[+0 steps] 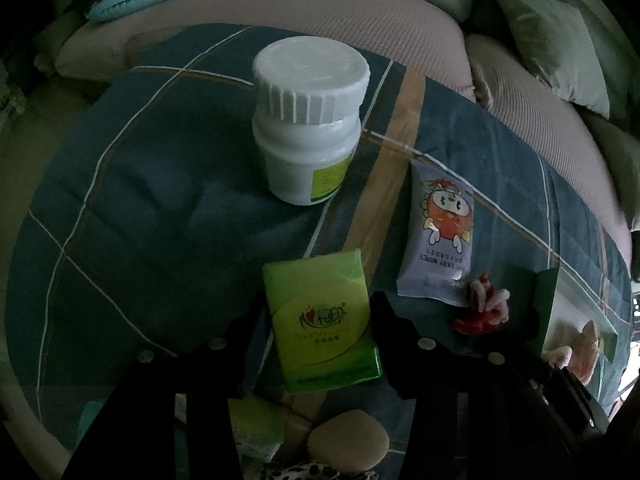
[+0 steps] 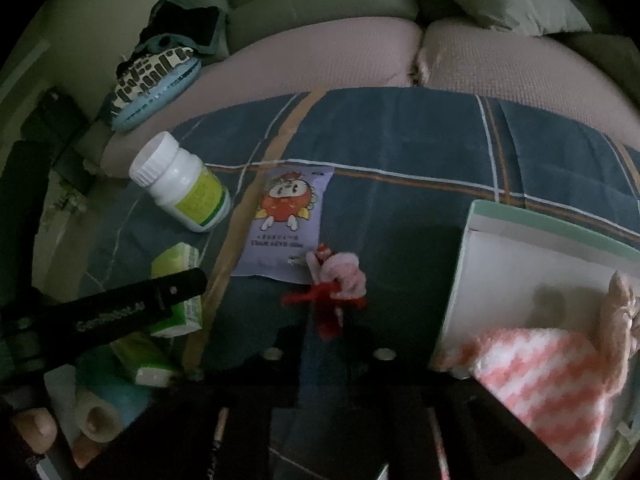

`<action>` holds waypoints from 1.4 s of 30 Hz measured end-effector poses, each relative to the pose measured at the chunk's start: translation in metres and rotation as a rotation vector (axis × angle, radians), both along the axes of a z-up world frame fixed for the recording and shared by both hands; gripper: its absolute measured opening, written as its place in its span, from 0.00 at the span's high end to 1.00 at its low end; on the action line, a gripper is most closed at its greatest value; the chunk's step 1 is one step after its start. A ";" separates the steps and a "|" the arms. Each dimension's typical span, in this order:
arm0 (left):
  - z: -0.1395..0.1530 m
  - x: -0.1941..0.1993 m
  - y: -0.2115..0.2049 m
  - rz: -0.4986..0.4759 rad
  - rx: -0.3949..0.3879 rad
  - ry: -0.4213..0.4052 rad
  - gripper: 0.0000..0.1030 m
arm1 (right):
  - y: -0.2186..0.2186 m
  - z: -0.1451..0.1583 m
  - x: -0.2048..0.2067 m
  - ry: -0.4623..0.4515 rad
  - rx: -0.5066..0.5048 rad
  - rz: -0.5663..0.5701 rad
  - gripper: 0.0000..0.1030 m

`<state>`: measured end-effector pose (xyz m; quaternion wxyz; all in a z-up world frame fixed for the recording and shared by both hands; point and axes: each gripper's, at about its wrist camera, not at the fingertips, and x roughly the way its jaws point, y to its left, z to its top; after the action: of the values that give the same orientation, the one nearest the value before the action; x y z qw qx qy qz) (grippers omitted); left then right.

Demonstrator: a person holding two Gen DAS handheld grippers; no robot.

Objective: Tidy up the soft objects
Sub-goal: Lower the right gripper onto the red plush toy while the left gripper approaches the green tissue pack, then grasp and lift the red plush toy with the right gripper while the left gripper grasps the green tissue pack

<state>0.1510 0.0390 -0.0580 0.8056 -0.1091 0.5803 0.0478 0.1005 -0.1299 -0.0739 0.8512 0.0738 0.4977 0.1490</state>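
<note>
A green tissue pack [image 1: 322,322] lies on the plaid blanket [image 1: 160,184] between the fingers of my left gripper [image 1: 316,324], whose jaws are apart on either side of it. The pack also shows in the right wrist view [image 2: 178,292], behind the left gripper's finger [image 2: 120,308]. My right gripper [image 2: 326,344] is open just in front of a red and pink fuzzy toy [image 2: 334,284], also in the left wrist view [image 1: 482,308]. A baby wipes packet [image 2: 286,224] lies beyond the toy. A white box [image 2: 520,264] at the right holds a pink-and-white cloth [image 2: 540,376].
A white pill bottle [image 1: 308,120] stands on the blanket; in the right wrist view it [image 2: 180,186] is at the left. A beige round pad [image 1: 348,446] and another green pack [image 1: 256,428] lie near. A patterned pouch [image 2: 152,88] sits on the sofa [image 2: 320,52]. Rolls [image 2: 100,412] lie lower left.
</note>
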 end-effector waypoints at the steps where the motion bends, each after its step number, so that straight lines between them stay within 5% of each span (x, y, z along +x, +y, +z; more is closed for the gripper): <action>1: 0.000 0.000 0.000 0.001 -0.002 -0.001 0.50 | 0.001 0.000 0.000 -0.002 -0.004 0.002 0.63; 24: 0.000 0.001 0.006 -0.002 -0.037 0.005 0.50 | 0.014 -0.017 0.009 -0.011 -0.058 -0.028 0.63; 31: 0.000 0.000 0.006 -0.001 -0.037 0.006 0.50 | 0.003 -0.019 0.012 0.003 -0.042 -0.062 0.84; 42: 0.002 0.000 0.004 -0.008 -0.033 0.003 0.50 | 0.000 -0.009 0.009 -0.018 -0.034 -0.061 0.86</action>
<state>0.1506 0.0427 -0.0560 0.8029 -0.1200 0.5828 0.0354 0.1098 -0.1294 -0.0830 0.8610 0.0732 0.4900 0.1149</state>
